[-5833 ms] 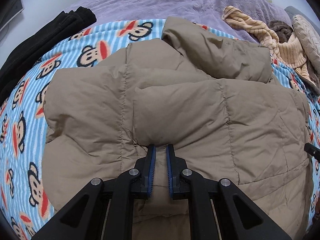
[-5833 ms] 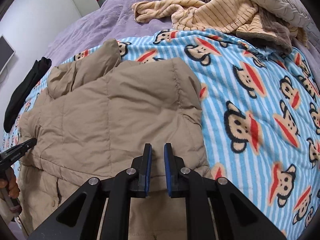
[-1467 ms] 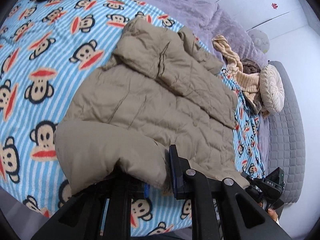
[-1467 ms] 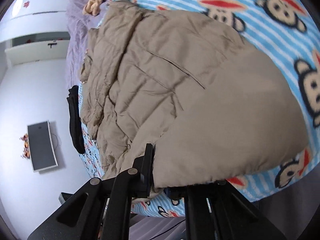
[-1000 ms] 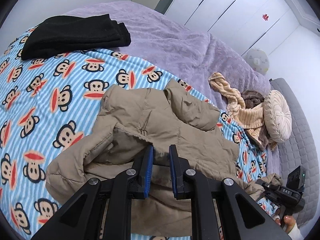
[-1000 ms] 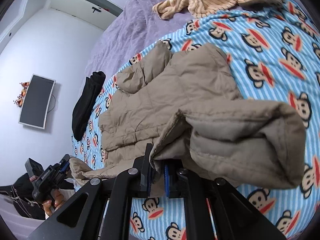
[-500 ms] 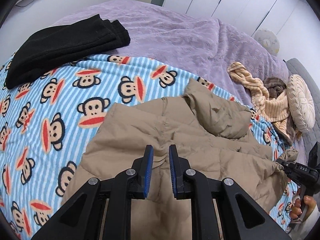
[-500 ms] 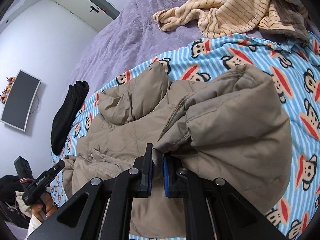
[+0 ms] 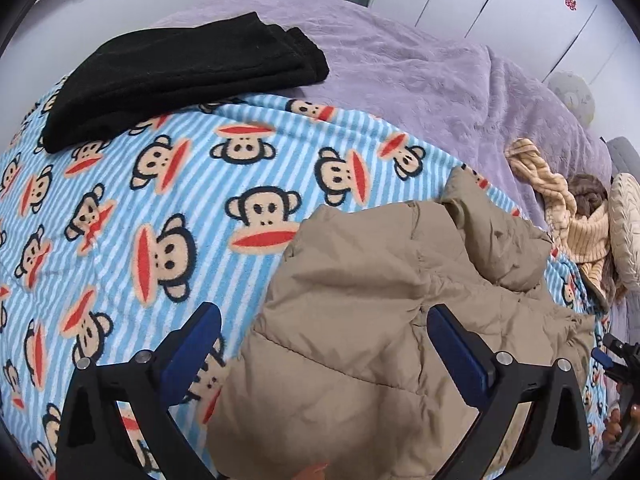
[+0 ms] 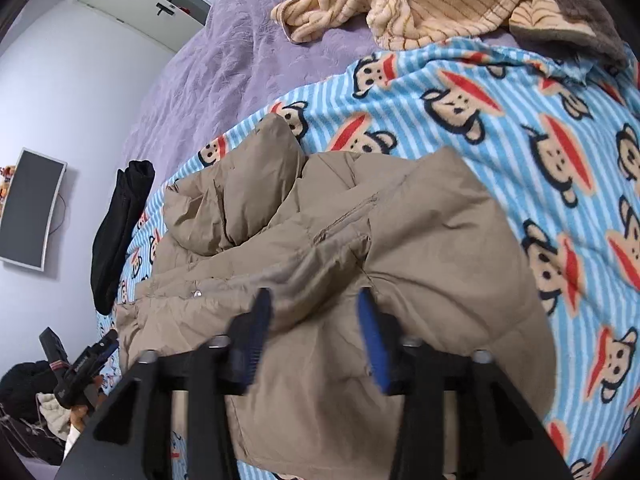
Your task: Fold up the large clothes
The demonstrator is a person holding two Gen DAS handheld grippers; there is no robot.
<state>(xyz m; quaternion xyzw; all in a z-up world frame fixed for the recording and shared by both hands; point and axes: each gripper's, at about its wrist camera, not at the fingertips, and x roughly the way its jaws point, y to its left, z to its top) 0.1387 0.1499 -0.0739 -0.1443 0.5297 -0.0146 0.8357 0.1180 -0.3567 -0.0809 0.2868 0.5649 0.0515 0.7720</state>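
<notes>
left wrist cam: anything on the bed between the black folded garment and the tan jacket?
Nothing: only bare monkey-print blanket between the black garment and tan jacket, in the left wrist view.

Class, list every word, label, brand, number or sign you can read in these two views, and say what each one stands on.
No text can be read for certain.
Red emblem on the white wardrobe door: too small to read.
White lettering on the left gripper as seen from the right wrist view: too blurred to read.
Monkey blanket and tan puffer jacket: pictures and stitching only, no words.
</notes>
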